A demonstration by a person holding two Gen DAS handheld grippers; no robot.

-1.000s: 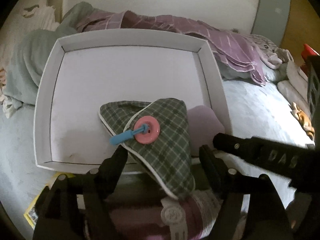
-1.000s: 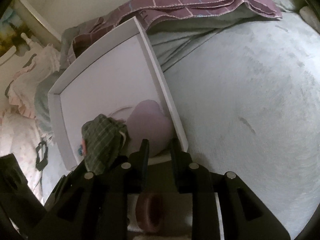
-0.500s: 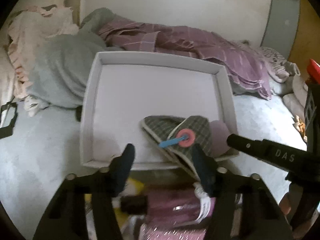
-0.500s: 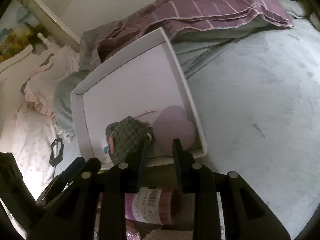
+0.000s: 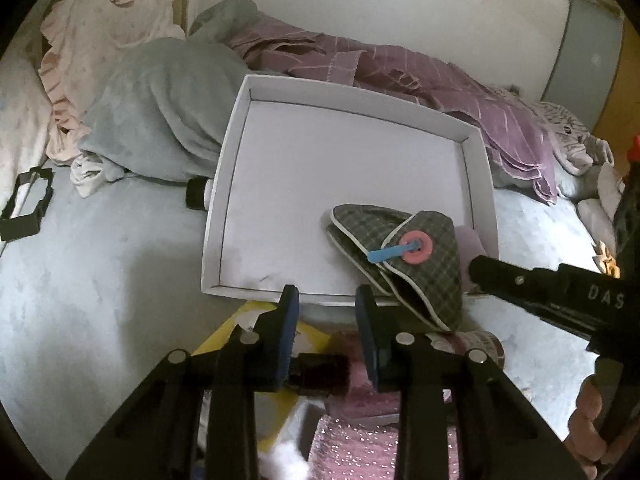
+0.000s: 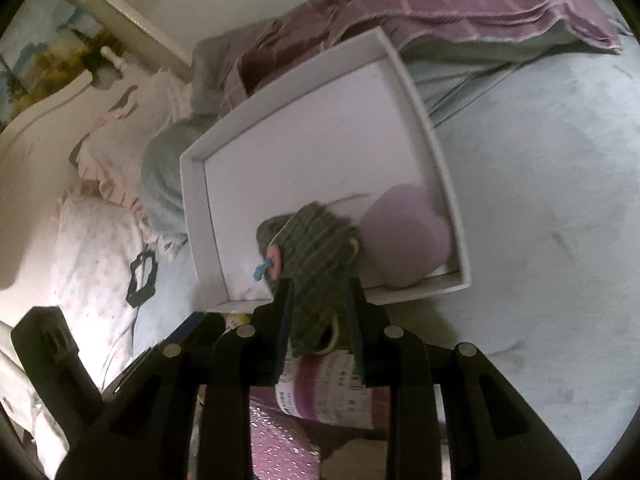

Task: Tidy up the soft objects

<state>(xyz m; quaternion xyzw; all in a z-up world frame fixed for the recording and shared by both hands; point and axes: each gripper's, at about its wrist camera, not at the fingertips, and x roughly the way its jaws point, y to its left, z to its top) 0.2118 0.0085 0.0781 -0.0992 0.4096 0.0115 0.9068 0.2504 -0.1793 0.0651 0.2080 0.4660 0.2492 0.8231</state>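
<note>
This is a bedroom in a home. A bed with a pale grey-blue fleece sheet [image 5: 100, 280] fills the floor of the room. Behind the shallow white cardboard tray [image 5: 224, 184] lie a crumpled purple striped blanket [image 5: 460, 92] and a grey fleece throw [image 5: 160, 112]; left of it, a pink ruffled pillow [image 5: 92, 40].

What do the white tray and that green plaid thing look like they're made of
White tray: likely cardboard or thin board with a matte finish, judging by its thin, sharply folded walls. Green plaid piece: woven fabric with pale piping along the edge; it droops limply over the tray's rim. The pink ring and blue tab on it look like smooth plastic.
</note>
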